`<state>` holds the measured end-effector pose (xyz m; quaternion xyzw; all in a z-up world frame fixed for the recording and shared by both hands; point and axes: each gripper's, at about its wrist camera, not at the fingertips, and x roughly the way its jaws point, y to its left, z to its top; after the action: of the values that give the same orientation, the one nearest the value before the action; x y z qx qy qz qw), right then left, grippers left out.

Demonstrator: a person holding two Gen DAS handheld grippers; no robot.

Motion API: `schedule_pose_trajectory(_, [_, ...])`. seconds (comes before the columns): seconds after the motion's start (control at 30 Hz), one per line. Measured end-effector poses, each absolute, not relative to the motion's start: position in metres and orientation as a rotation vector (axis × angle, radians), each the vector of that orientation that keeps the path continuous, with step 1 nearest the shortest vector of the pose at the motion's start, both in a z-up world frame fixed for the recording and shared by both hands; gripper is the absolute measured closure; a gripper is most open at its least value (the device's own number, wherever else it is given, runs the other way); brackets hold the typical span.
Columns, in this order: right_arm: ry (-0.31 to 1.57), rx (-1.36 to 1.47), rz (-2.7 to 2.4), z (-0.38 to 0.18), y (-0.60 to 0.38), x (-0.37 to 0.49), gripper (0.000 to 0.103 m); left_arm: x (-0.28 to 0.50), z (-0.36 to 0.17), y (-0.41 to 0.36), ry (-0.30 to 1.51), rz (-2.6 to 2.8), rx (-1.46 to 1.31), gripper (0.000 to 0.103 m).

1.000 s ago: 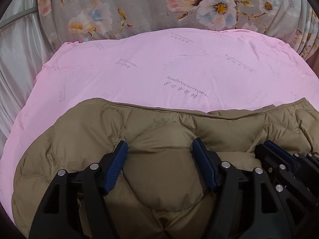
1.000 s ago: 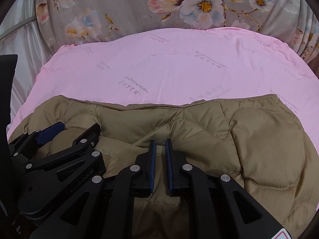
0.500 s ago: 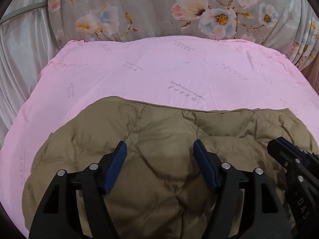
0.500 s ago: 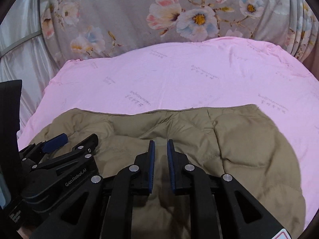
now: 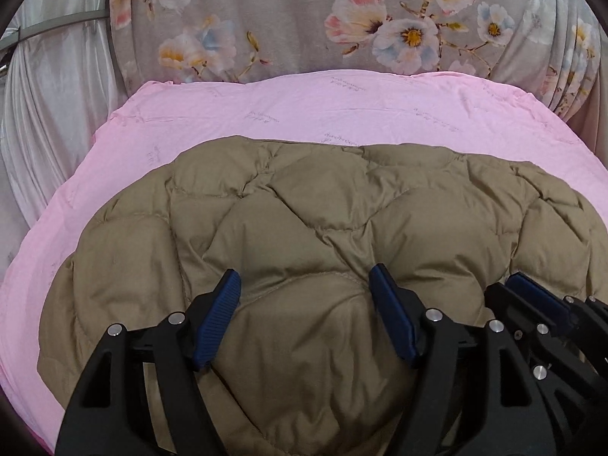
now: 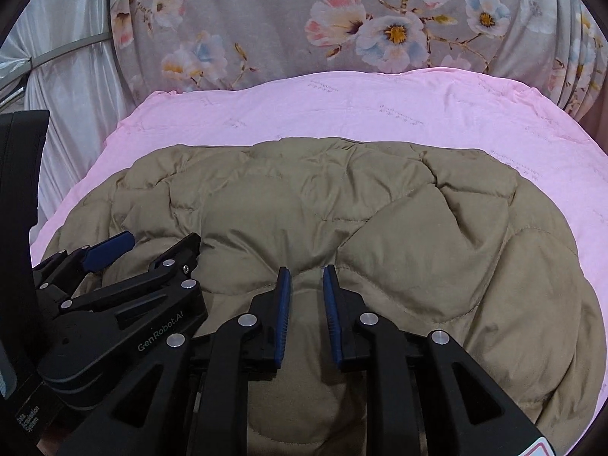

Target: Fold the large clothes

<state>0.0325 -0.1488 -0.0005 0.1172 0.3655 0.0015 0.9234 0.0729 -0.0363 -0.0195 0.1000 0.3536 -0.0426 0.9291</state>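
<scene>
From the left wrist view, the tan quilted coat [image 5: 323, 235] lies doubled into a puffy bundle on the pink sheet [image 5: 342, 114], so folding looks well advanced; the left tongs [image 5: 306, 285] stand wide apart over its near edge. From the right wrist view, the right tongs [image 6: 307, 275] are nearly together, a narrow gap showing, possibly pinching a ridge of the coat's near edge, though I cannot tell.

Both wrist views low, close over jacket [image 5: 304, 228], facing floral curtain [image 6: 285, 19]; shared scene.
</scene>
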Motion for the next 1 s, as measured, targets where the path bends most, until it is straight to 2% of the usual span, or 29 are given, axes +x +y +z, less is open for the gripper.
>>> schedule_pose_trajectory(1.0, [0.788, 0.222, -0.021, -0.019, -0.143, 0.041, 0.084, 0.079, -0.031, -0.043, 0.746, -0.065, 0.241, 0.034])
